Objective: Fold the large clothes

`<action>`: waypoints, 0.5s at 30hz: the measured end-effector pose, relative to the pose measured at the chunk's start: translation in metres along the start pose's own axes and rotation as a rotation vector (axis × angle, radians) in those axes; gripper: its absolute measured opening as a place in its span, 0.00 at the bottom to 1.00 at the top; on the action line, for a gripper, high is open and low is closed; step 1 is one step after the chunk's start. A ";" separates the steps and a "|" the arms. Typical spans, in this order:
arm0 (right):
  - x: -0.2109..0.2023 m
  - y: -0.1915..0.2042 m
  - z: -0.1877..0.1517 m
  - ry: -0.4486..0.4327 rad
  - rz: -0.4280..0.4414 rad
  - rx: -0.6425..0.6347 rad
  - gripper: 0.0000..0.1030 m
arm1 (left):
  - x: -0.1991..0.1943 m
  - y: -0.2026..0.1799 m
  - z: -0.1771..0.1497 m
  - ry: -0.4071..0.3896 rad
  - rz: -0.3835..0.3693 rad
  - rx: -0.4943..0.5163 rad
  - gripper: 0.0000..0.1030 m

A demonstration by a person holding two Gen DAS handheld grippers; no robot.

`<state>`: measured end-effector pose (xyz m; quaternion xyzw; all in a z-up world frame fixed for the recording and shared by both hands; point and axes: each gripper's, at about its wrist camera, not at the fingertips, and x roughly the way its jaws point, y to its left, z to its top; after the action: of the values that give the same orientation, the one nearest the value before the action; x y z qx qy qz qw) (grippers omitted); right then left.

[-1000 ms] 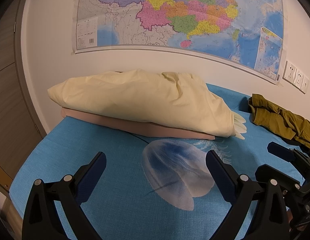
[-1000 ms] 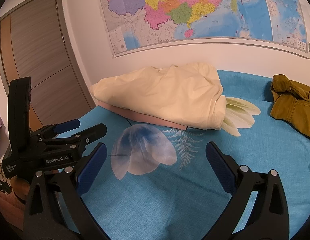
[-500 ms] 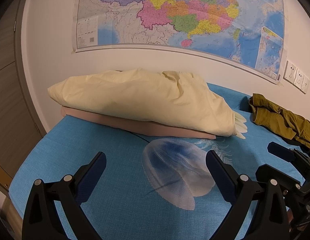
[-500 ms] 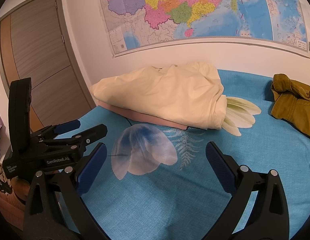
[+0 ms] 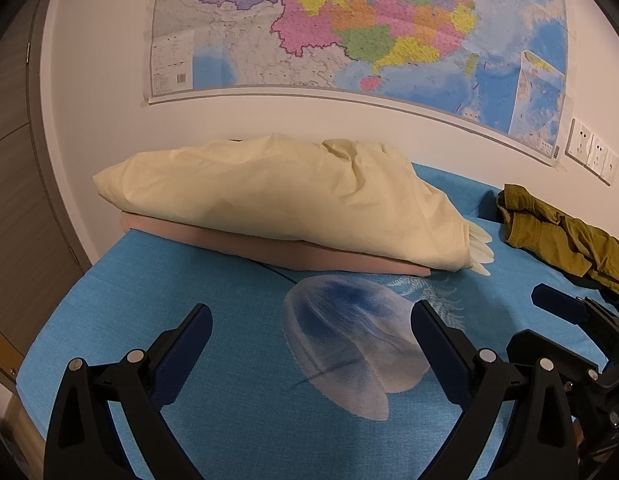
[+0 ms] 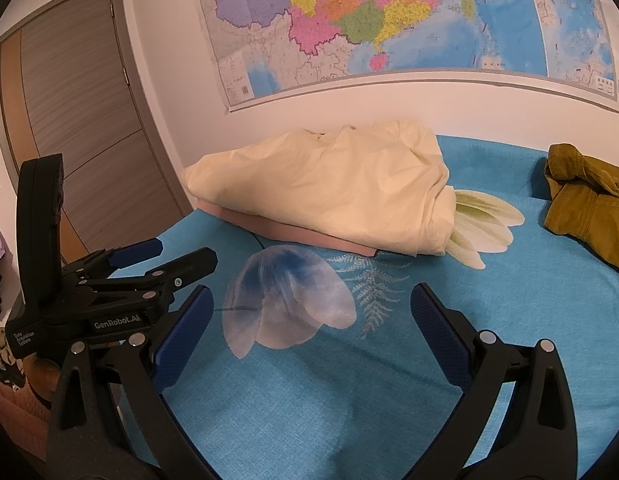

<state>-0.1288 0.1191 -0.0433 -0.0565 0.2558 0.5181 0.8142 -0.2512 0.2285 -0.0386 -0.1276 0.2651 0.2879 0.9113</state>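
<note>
Nearest the cameras, the left gripper (image 5: 311, 320) and right gripper (image 6: 311, 304) hover with fingers spread apart, empty, over a woven blue bedsheet (image 6: 309, 400) printed with pale petals. Farther right, crumpled olive trousers (image 6: 585, 204) lie in a heap, long axis unclear. Against the far wall sits a cream pillow (image 5: 269, 204).

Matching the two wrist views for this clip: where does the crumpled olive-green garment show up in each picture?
Left wrist view: the olive-green garment lies at the right edge, on the blue bedsheet, below the wall sockets.
Right wrist view: the garment lies at the far right edge, crumpled on the sheet.
Shared landmark: the cream pillow, to the garment's left in both views, under the wall map.
</note>
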 end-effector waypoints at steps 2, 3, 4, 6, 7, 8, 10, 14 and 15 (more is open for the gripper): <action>0.000 0.000 -0.001 0.000 -0.002 0.002 0.94 | 0.000 -0.002 0.000 -0.002 0.004 0.005 0.93; -0.001 -0.001 -0.001 -0.001 -0.004 0.005 0.94 | 0.000 -0.003 0.000 -0.003 0.001 0.006 0.93; -0.002 -0.002 -0.001 -0.003 -0.005 0.010 0.94 | 0.000 -0.003 0.000 -0.008 -0.003 0.009 0.93; -0.004 -0.004 -0.002 -0.008 -0.013 0.017 0.94 | -0.002 -0.007 -0.001 -0.022 -0.013 0.021 0.93; -0.005 -0.006 -0.003 -0.011 -0.016 0.021 0.94 | -0.003 -0.009 0.000 -0.029 -0.014 0.027 0.93; -0.007 -0.008 -0.004 -0.012 -0.018 0.026 0.94 | -0.005 -0.011 0.000 -0.040 -0.018 0.024 0.93; -0.012 -0.013 -0.006 -0.018 -0.034 0.035 0.94 | -0.004 -0.016 0.003 -0.034 -0.042 0.025 0.93; -0.027 -0.033 -0.013 -0.031 -0.080 0.077 0.94 | 0.004 -0.034 0.006 0.010 -0.095 0.046 0.93; -0.032 -0.038 -0.014 -0.035 -0.094 0.089 0.94 | 0.006 -0.040 0.007 0.026 -0.116 0.055 0.93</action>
<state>-0.1110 0.0705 -0.0469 -0.0233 0.2614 0.4684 0.8437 -0.2201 0.2020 -0.0329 -0.1214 0.2771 0.2254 0.9261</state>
